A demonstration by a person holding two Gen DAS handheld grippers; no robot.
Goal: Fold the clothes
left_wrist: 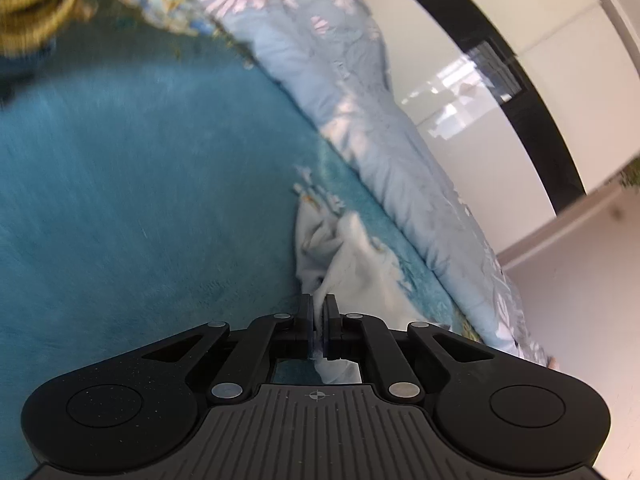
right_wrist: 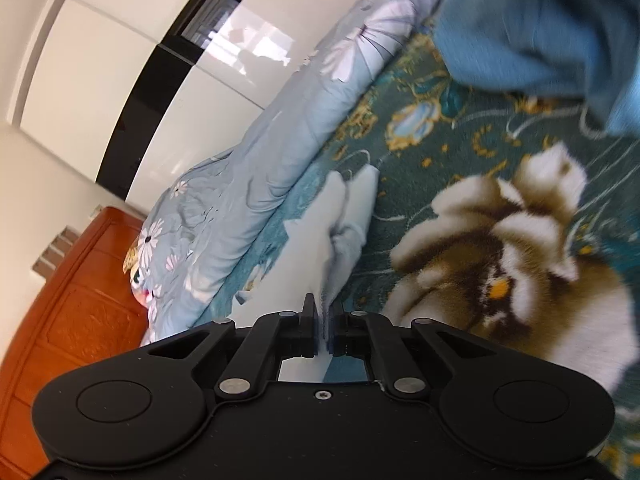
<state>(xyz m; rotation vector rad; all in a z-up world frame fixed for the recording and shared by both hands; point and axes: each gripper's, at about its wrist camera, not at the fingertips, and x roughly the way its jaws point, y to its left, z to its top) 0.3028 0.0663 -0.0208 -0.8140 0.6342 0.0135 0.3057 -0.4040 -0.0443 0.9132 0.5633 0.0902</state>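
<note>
A pale white-blue garment (left_wrist: 352,256) lies bunched on a teal plush blanket (left_wrist: 140,184). My left gripper (left_wrist: 319,312) is shut on an edge of it, and the cloth shows between the black pads and hangs below them. In the right wrist view the same pale garment (right_wrist: 340,224) stretches away in folds over the flowered part of the blanket (right_wrist: 500,256). My right gripper (right_wrist: 322,316) is shut on another edge of it, with a thin strip of cloth pinched between the fingers. Neither gripper shows in the other's view.
A rolled light-blue quilt with daisy print (left_wrist: 360,92) runs along the bed's far side, also seen as the quilt (right_wrist: 248,184). A blue garment (right_wrist: 540,28) lies at the upper right. White glossy wardrobe doors (right_wrist: 132,80) and a wooden headboard (right_wrist: 72,312) stand behind.
</note>
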